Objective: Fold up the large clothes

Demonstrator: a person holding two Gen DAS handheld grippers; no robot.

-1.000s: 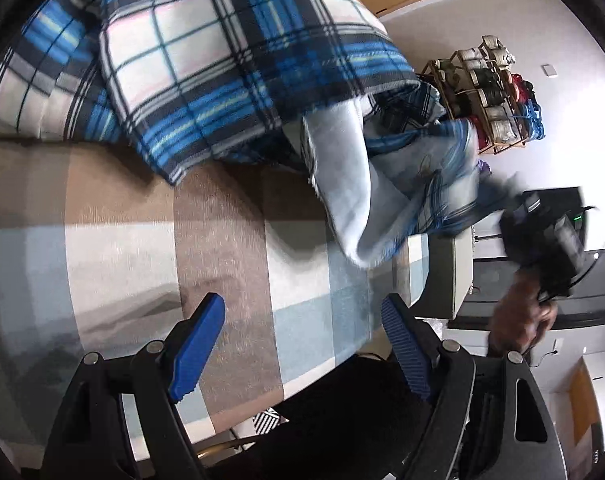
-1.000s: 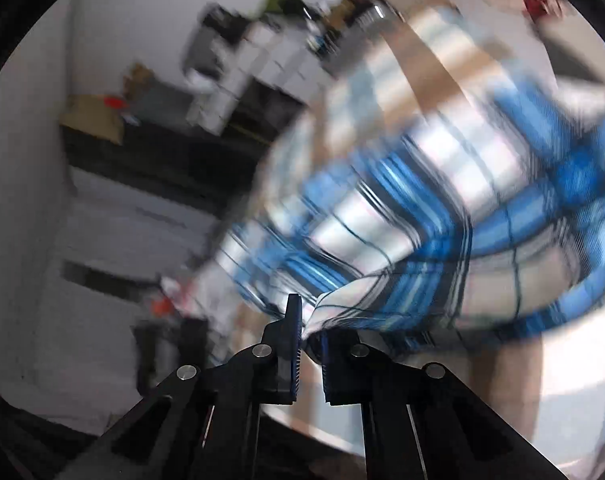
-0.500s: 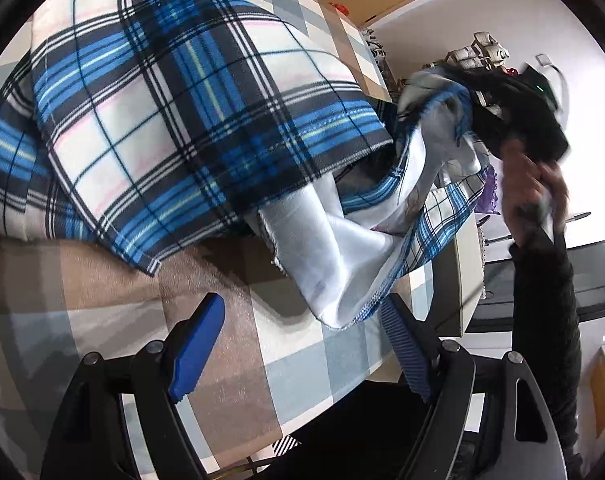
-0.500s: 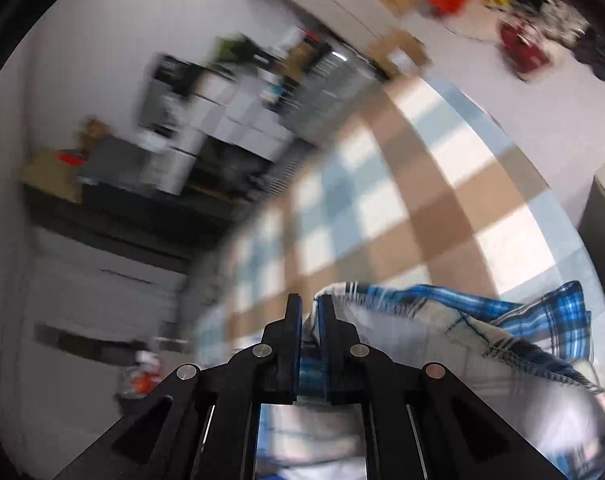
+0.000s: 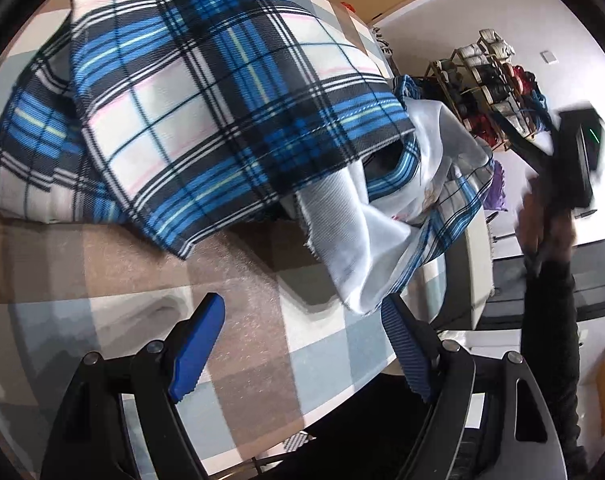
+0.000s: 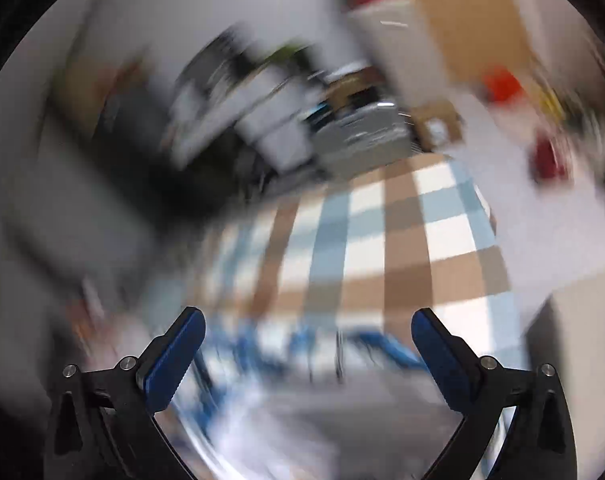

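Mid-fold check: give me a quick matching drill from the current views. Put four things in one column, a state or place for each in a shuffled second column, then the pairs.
Things
1. left gripper
2. right gripper
3. plaid garment
4. shoe rack

States or places
A. heaped on the checked cloth, pale lining hanging out
B. against the white wall
C. open, above blurred plaid
D. open, low over the checked cloth

Pairs: 1-D, 2-C, 3-A, 4-B
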